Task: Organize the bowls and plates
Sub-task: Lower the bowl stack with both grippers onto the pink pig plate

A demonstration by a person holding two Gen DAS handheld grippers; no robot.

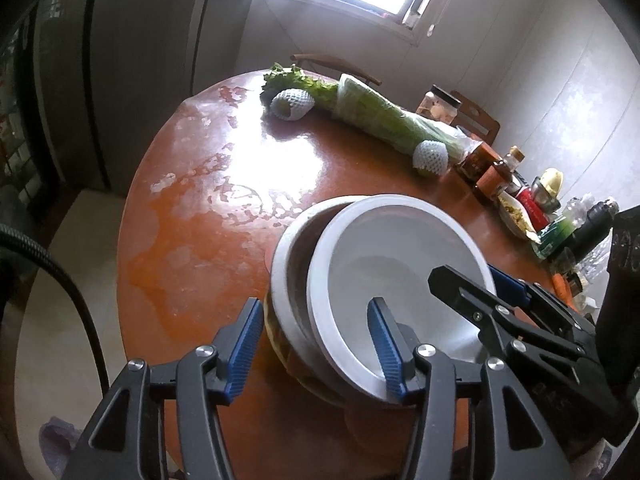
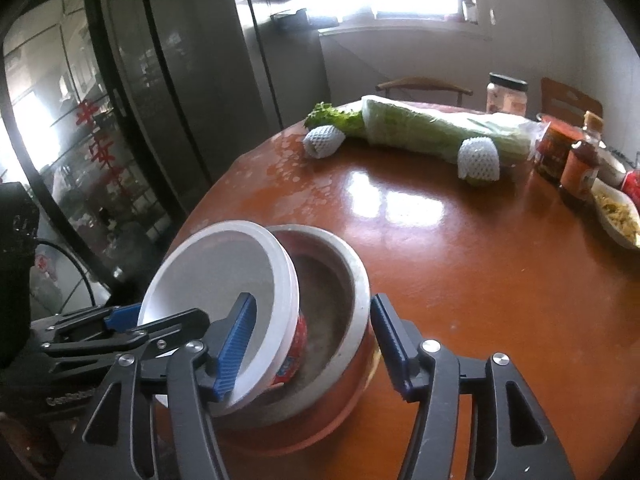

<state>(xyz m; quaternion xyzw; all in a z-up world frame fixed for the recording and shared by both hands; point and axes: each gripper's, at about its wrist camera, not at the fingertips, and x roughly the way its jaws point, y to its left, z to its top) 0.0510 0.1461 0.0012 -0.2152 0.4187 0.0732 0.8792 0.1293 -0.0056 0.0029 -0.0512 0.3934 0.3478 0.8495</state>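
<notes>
A white bowl [image 1: 400,264] leans tilted inside a larger grey-rimmed bowl [image 1: 288,264], which sits on a plate [image 1: 280,344] on the round brown table [image 1: 200,208]. My left gripper [image 1: 316,348] is open; its right finger is inside the white bowl, its left finger outside both bowls. In the right wrist view my right gripper [image 2: 312,348] is open and straddles the white bowl [image 2: 216,276] and the grey bowl [image 2: 344,280]. Each gripper shows in the other's view, at the white bowl's rim.
Wrapped greens [image 1: 376,116] and two foam-netted fruits [image 1: 290,104] lie at the table's far side. Bottles, jars and a dish of food [image 1: 516,216] crowd the right edge. A refrigerator [image 2: 192,80] stands left; chairs stand behind the table.
</notes>
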